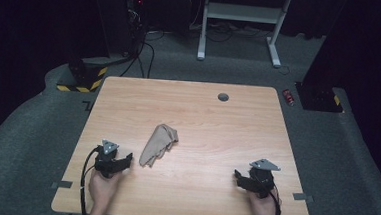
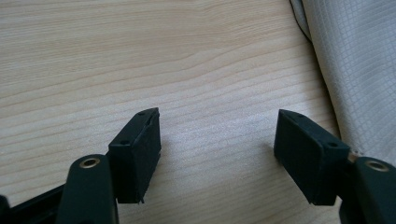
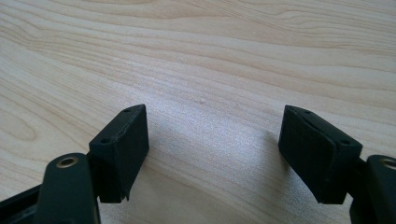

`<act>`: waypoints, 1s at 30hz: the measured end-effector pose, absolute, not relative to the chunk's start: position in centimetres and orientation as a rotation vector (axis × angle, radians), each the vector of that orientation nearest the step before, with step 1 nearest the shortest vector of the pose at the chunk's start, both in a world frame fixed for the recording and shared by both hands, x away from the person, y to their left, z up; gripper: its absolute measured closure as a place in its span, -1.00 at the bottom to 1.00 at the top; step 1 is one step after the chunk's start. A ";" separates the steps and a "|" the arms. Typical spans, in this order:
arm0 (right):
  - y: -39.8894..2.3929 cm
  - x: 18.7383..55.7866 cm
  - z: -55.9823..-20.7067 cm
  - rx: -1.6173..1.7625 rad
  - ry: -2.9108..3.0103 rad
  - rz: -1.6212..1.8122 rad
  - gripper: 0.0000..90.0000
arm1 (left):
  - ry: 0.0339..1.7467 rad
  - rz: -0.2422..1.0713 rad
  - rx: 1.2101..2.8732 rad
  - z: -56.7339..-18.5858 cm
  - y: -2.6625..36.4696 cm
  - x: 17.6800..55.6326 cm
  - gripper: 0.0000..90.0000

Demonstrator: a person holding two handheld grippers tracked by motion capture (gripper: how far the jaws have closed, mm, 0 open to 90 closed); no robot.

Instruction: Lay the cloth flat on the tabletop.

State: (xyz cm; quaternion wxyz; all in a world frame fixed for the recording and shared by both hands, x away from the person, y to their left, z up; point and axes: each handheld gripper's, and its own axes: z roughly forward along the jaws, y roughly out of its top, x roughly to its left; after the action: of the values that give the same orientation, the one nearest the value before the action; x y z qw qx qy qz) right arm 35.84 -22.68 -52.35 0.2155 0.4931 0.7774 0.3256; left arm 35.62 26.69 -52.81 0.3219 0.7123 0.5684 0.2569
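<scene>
Grey carpet surrounds a light wooden table (image 1: 238, 120), with a white desk frame (image 1: 239, 20) and dark equipment behind it. On the table, left of centre and nearer the front edge than the back, lies 1 crumpled beige cloth (image 1: 158, 143), bunched into a long, loose heap.

Both grippers sit near the front edge with nothing between their jaws. The left gripper (image 1: 123, 159) rests just beside the cloth's near end, jaws spread wide; in the left gripper view the cloth (image 2: 359, 70) shows a fine grid weave just past its right-hand pad. The right gripper (image 1: 238, 176) waits well apart toward the front right corner, jaws likewise wide over bare wood.

The cloth looks light, soft and limp, so it should sag and drape when lifted. A pinch on a corner or a raised fold would likely hold better than on the flat middle.

Apart from a small round port (image 1: 223, 97) near the back edge, the tabletop offers ample room on every side.
</scene>
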 end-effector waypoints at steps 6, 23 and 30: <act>-22.7 35.8 -52.4 1.365 2.156 0.904 -0.47 | 1.492 0.670 1.872 -52.8 26.6 35.6 -0.31; -22.7 35.8 -52.3 1.369 2.156 0.905 -0.47 | 1.485 0.662 1.882 -52.8 26.5 35.6 -0.40; -22.7 35.8 -52.3 1.363 2.158 0.905 -0.47 | 1.484 0.663 1.882 -52.8 26.4 35.7 -0.41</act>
State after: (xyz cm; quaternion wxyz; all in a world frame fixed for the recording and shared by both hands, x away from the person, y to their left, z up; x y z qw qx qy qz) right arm 35.83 -22.68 -52.35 0.2151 0.4917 0.7782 0.3262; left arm 35.67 26.45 -52.81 0.3213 0.7167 0.5651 0.2526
